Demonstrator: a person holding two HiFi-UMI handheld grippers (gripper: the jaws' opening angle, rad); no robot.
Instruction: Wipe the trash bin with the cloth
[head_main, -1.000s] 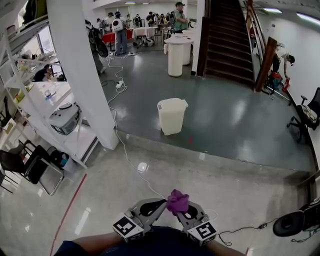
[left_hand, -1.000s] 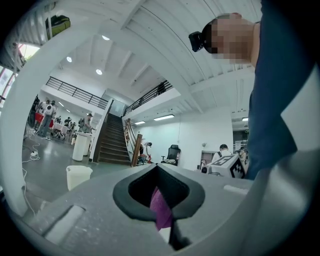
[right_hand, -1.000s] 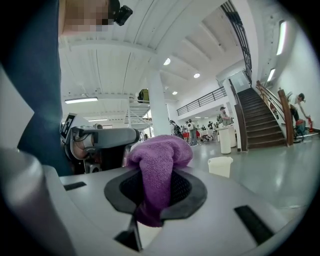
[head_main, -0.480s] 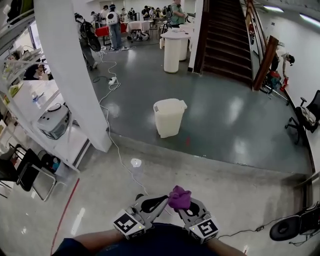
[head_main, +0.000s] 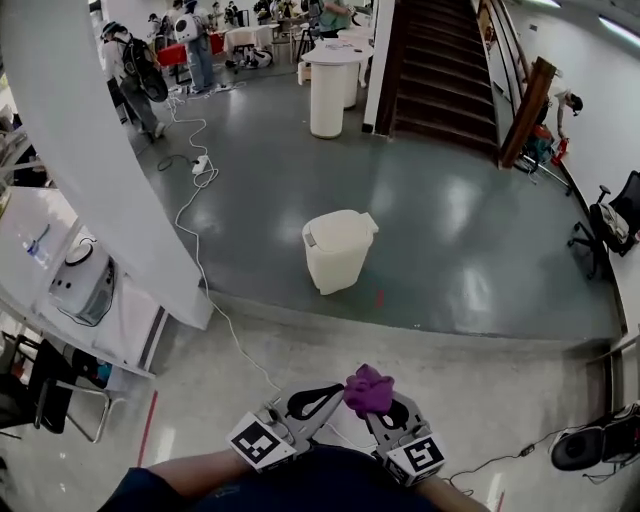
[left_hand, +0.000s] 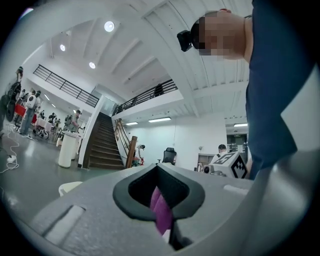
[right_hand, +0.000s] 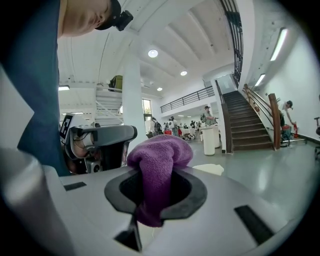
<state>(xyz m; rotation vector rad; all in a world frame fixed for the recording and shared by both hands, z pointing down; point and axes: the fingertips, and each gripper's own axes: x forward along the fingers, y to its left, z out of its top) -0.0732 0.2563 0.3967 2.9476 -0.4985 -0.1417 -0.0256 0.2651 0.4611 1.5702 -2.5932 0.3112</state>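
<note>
A cream trash bin (head_main: 335, 250) with a lid stands on the dark grey floor, well ahead of me and apart from both grippers. Low in the head view my two grippers are held close to my body, tips together. My right gripper (head_main: 378, 400) is shut on a bunched purple cloth (head_main: 368, 390), which bulges above its jaws in the right gripper view (right_hand: 157, 165). My left gripper (head_main: 330, 398) is shut too, and a thin purple fold of the cloth (left_hand: 161, 212) sits in its jaw slit. The bin's lid (right_hand: 210, 169) peeks over the right gripper.
A thick white pillar (head_main: 90, 150) rises at left with a white cable (head_main: 205, 290) trailing past its base. A low shelf with an appliance (head_main: 80, 285) is further left. Beyond the bin are a staircase (head_main: 445, 70), a white round column (head_main: 328, 90) and several people. An office chair (head_main: 610, 225) is at right.
I have moved forward: the bin sits lower and nearer in the head view and the pillar has slid left. Both grippers hold the same pose with the cloth.
</note>
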